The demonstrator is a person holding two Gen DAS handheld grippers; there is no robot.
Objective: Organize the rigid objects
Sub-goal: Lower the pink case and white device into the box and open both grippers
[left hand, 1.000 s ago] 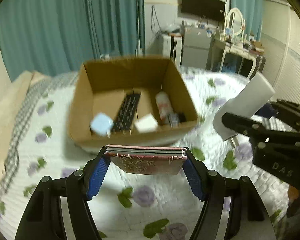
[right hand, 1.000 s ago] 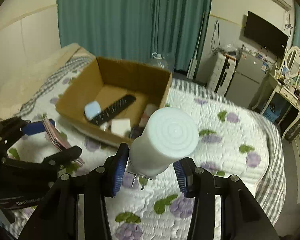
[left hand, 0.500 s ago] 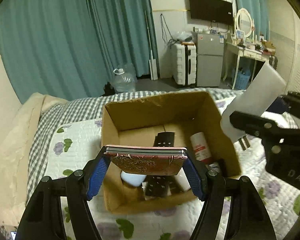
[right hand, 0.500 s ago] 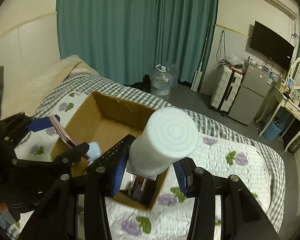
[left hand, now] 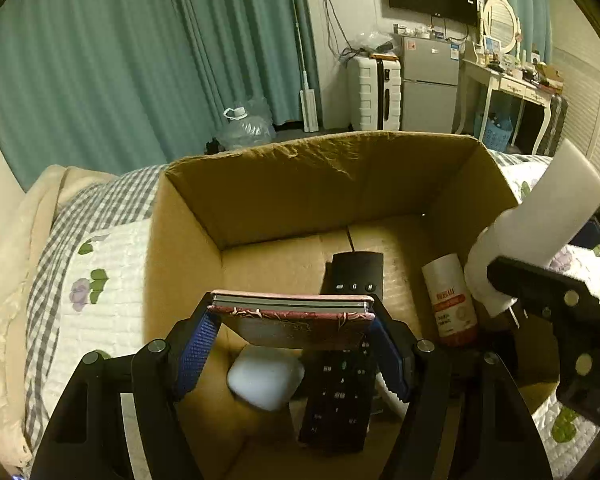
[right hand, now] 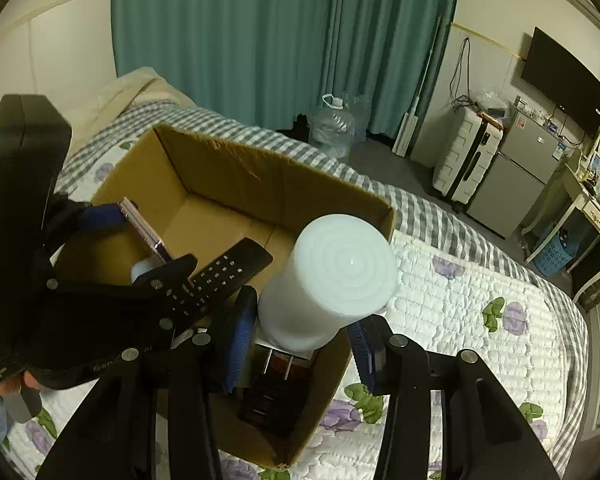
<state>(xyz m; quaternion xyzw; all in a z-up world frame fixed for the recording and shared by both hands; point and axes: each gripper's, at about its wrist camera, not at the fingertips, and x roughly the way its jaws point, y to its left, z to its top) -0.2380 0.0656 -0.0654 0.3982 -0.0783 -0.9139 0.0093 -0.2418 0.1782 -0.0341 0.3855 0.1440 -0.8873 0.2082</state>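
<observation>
My left gripper is shut on a flat pink patterned case and holds it flat above the open cardboard box. My right gripper is shut on a white cylindrical plug-in device with two metal prongs, held above the box's right side. In the box lie a black remote, a white rounded case and a white bottle with a red label. The right gripper and its cylinder show at the right of the left wrist view. The left gripper shows in the right wrist view.
The box stands on a bed with a white floral quilt and a grey checked blanket. Beyond the bed are teal curtains, a water jug, a white suitcase and a small fridge.
Both grippers have moved forward and now hang over the open box, which was farther ahead before. Each keeps its grip on its object.
</observation>
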